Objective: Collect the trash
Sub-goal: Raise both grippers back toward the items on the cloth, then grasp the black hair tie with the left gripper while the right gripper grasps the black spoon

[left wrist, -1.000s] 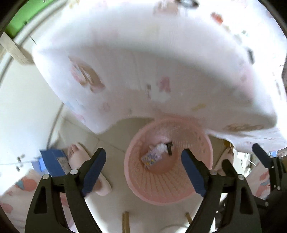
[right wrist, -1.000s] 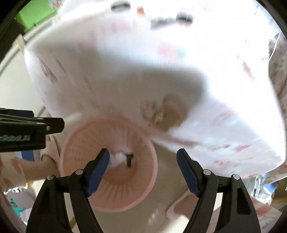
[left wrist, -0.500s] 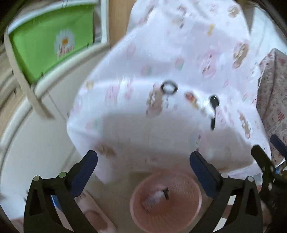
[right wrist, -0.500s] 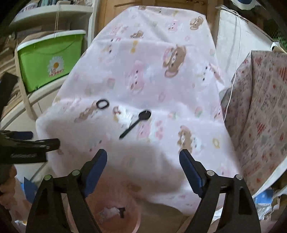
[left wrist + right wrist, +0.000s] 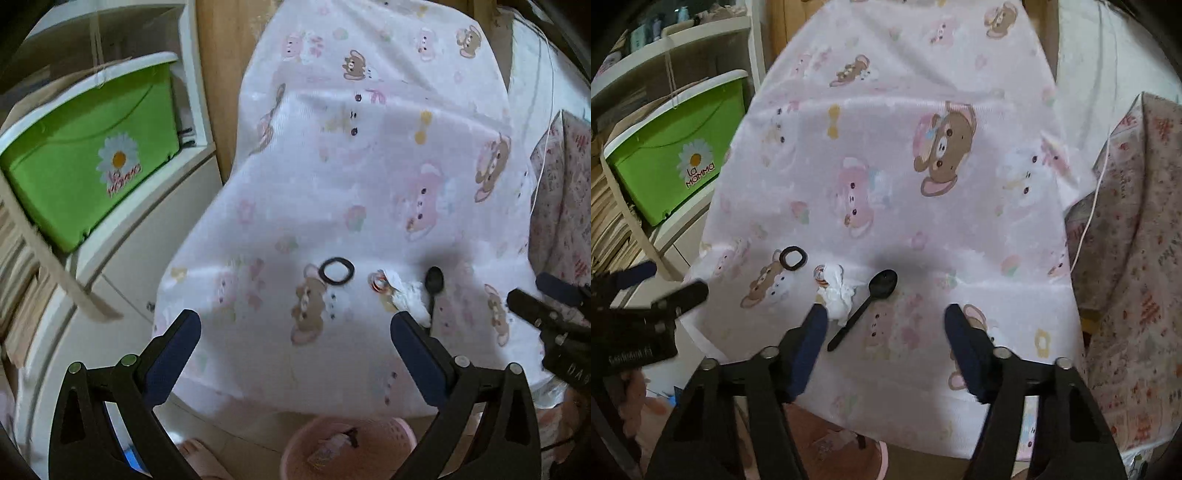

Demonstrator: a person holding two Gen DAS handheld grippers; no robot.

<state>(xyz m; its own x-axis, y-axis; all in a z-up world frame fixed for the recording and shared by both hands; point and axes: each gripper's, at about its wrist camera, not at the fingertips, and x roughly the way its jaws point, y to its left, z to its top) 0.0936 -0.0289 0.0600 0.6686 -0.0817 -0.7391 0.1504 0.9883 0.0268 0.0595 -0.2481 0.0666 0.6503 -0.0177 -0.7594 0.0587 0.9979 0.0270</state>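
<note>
On the pink cartoon-print cloth (image 5: 923, 192) lie a black ring (image 5: 792, 257), a crumpled white tissue (image 5: 837, 291) with a small round wrapper (image 5: 820, 274) beside it, and a black plastic spoon (image 5: 866, 302). The same ring (image 5: 336, 270), tissue (image 5: 406, 295) and spoon (image 5: 433, 284) show in the left wrist view. My right gripper (image 5: 884, 325) is open and empty, just short of the spoon and tissue. My left gripper (image 5: 295, 332) is open and empty, in front of the ring. A pink basket (image 5: 347, 448) with some trash stands on the floor below the cloth's edge.
A green lidded storage box (image 5: 88, 155) sits on white shelving at the left. A floral patterned cloth (image 5: 1137, 258) hangs at the right with a white cable (image 5: 1097, 192) over it. The basket's rim (image 5: 881, 458) shows low in the right wrist view.
Both grippers have risen from over the pink basket to the cloth-covered top. The ring, tissue and spoon are now in view in front of them; nothing was grasped.
</note>
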